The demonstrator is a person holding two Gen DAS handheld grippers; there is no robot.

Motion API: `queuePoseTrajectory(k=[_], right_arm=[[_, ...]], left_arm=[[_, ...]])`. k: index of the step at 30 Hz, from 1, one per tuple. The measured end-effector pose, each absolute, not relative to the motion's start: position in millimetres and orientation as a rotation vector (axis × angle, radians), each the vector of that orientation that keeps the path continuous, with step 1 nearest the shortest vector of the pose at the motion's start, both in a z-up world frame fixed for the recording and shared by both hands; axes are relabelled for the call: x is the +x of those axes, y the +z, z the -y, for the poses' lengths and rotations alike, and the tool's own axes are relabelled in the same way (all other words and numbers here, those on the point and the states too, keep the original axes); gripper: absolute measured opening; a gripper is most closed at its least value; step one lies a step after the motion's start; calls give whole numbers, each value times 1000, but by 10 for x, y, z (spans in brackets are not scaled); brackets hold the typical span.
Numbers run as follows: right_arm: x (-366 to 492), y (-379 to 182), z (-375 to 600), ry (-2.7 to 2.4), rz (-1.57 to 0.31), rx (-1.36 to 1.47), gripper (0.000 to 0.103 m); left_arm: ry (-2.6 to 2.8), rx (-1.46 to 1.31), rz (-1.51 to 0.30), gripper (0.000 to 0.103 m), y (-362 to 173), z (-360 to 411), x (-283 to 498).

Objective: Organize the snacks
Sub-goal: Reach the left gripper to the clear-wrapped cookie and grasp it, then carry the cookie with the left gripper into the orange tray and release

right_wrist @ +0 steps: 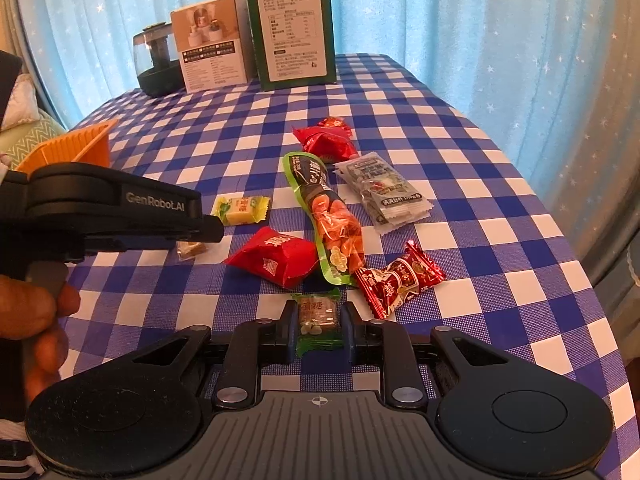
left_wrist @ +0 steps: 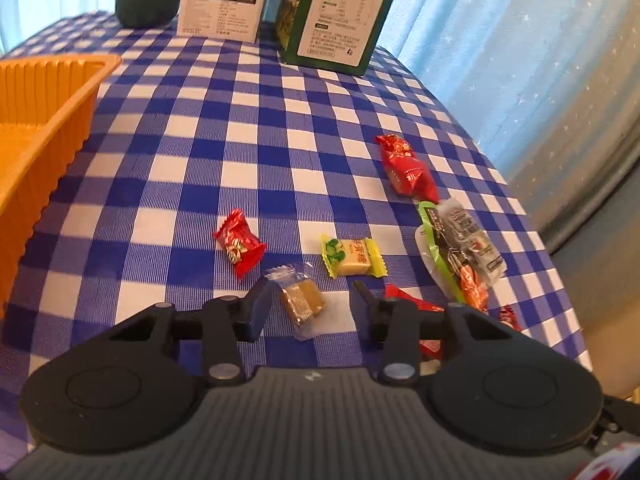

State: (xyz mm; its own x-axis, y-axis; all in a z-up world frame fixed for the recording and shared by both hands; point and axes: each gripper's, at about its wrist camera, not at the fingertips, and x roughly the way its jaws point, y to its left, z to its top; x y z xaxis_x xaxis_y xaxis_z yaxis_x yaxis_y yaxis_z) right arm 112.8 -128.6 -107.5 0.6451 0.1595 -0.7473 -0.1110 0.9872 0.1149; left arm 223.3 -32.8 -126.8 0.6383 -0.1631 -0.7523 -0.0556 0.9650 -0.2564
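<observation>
A brown candy in a clear wrapper lies on the checked cloth between the fingers of my left gripper. The left pad is at the wrapper's edge and the right pad stands off it, so the gripper is open. In the right wrist view the same gripper shows side-on over that brown candy. My right gripper is shut on a small green-wrapped candy, low over the cloth. An orange ribbed tray sits at the left.
Loose snacks lie around: a small red candy, a yellow-green candy, a long green packet, red packets and a clear sachet. A green box, a white box and a dark jar stand at the back. The table edge curves along the right.
</observation>
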Motion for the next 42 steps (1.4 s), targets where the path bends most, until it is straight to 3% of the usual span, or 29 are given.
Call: queuePoseTrajectory(k=[5, 20, 30, 42], right_arm=[[1128, -1077, 1289, 152, -854, 65, 23], [938, -979, 1277, 155, -869, 100, 23], [661, -617, 1076, 189, -825, 82, 23], [777, -60, -21, 437, -705, 61, 23]], left_arm=[[-67, -133, -875, 19, -1292, 376, 2218], [-92, -55, -919, 18, -1188, 164, 1541], [-110, -43, -847, 18, -754, 6, 1169], [63, -54, -745, 18, -145, -1014, 884]])
